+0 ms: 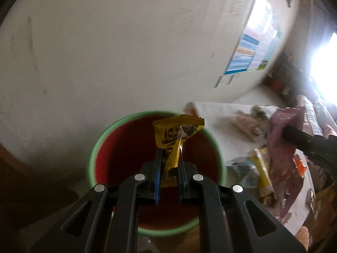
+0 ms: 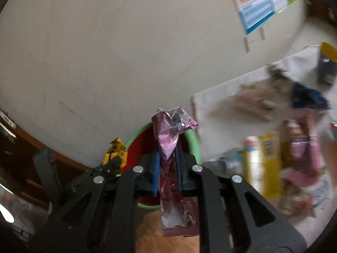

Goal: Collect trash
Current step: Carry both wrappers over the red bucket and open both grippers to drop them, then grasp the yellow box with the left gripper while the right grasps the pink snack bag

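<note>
My left gripper (image 1: 170, 157) is shut on a yellow snack wrapper (image 1: 179, 128), which it holds over the mouth of a red bin with a green rim (image 1: 94, 154). In the right wrist view my right gripper (image 2: 167, 158) is shut on a crumpled pink foil wrapper (image 2: 168, 130), near the bin's right rim (image 2: 194, 143). That view also shows the left gripper (image 2: 113, 162) and the yellow wrapper (image 2: 115, 147) to the left of the bin. In the left wrist view the pink wrapper (image 1: 282, 147) hangs from the right gripper's black finger (image 1: 294, 135).
A table with a white cloth (image 2: 221, 105) stands right of the bin. On it lie several pieces of trash: a yellow packet (image 2: 269, 162), a blue packet (image 2: 307, 97), a pink packet (image 2: 303, 147). A dark container with a yellow lid (image 2: 327, 65) stands at the back. The wall behind bears a poster (image 2: 259, 2).
</note>
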Tool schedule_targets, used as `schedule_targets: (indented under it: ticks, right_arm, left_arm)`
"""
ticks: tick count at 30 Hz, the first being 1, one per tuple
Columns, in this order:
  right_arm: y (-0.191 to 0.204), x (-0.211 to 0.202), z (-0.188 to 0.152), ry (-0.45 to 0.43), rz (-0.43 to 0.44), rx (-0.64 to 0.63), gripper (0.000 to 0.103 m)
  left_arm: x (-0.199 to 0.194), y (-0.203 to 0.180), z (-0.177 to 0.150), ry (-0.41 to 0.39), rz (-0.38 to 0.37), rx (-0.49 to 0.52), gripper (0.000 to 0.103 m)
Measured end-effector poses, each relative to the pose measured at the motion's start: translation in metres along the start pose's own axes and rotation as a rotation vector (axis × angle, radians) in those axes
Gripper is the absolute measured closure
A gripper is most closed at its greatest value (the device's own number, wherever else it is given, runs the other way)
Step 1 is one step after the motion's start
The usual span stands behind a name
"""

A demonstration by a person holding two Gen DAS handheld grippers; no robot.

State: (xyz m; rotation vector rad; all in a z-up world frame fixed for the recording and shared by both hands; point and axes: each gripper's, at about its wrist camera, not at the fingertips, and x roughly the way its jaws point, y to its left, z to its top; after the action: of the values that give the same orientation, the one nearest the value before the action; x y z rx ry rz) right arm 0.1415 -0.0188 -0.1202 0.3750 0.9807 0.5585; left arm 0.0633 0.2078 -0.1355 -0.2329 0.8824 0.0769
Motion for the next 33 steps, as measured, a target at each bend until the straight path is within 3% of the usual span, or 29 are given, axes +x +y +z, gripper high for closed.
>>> schedule_targets:
  ticks: [6, 7, 8, 9, 10, 19, 24, 26, 28, 33]
  right_arm:
    - [0.019, 0.047, 0.001, 0.044, 0.016, -0.009, 0.085]
    - [0.021, 0.052, 0.003, 0.047, 0.019, -0.006, 0.078]
    - [0.022, 0.055, 0.004, 0.046, 0.024, -0.002, 0.063]
    - [0.022, 0.058, 0.006, 0.041, 0.028, -0.001, 0.056]
    - [0.022, 0.061, 0.006, 0.035, 0.03, -0.004, 0.05]
    - [0.017, 0.038, 0.0, -0.002, -0.022, -0.046, 0.049]
    - [-0.025, -0.003, 0.006, -0.069, -0.165, -0.053, 0.049]
    - [-0.058, -0.02, 0.01, -0.101, -0.278, -0.016, 0.043]
    - [-0.093, -0.031, 0.013, -0.086, -0.382, 0.036, 0.043]
    - [-0.167, -0.036, 0.016, -0.001, -0.42, 0.214, 0.043]
  left_arm:
    - [0.018, 0.021, -0.007, 0.036, 0.023, -0.031, 0.087]
    - [0.02, 0.024, -0.007, 0.039, 0.025, -0.036, 0.084]
    - [0.023, 0.027, -0.008, 0.04, 0.029, -0.039, 0.073]
    - [0.024, 0.03, -0.009, 0.037, 0.037, -0.042, 0.059]
    - [0.024, 0.032, -0.011, 0.031, 0.042, -0.046, 0.055]
    - [0.023, 0.021, -0.01, 0.023, 0.042, -0.019, 0.046]
    - [0.015, 0.003, -0.007, 0.01, 0.029, 0.017, 0.046]
    - [0.012, -0.004, -0.006, 0.006, 0.028, 0.031, 0.046]
    - [0.009, -0.008, -0.007, 0.006, 0.024, 0.045, 0.046]
    - [-0.001, -0.029, -0.004, 0.006, -0.017, 0.073, 0.046]
